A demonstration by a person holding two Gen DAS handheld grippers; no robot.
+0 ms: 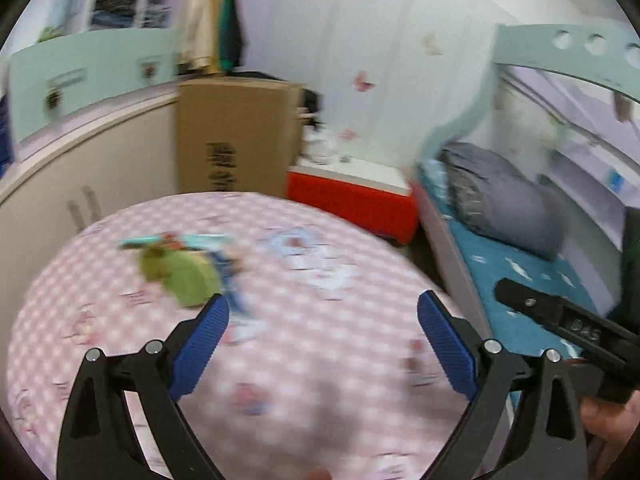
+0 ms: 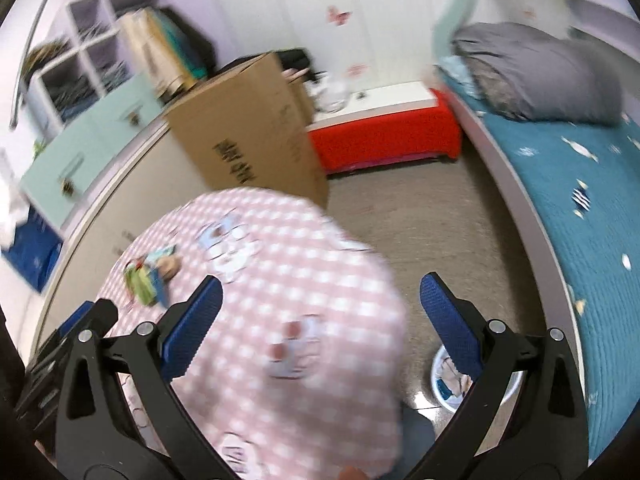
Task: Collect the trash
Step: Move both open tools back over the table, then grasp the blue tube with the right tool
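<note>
Left gripper [image 1: 323,312] is wide open, nothing btw its blue pads [image 1: 200,348], and it hangs above the table [image 1: 340,360] w/ pink check cloth. Trash [image 1: 184,264], a blurred green and blue wrapper pile, lies on the cloth at approx 11 o'clock from this gripper, just beyond the left pad, not touching as far as I can tell. Right gripper [image 2: 321,296] is also spread wide and holds nothing; it is over the table edge, right pad [image 2: 448,328] above the floor [image 2: 420,220]. In right wrist view the trash is at 10 o'clock, near the table's far left side. A bin [image 2: 440,384] w/ some scraps inside stands on the floor at 4 o'clock, partly hidden by the right finger. Further out: box [image 1: 236,136] at 12, red bench [image 1: 352,196] at 1, bed [image 2: 580,184] w/ grey pillow [image 2: 536,72] at 2 to 3 o'clock.
</note>
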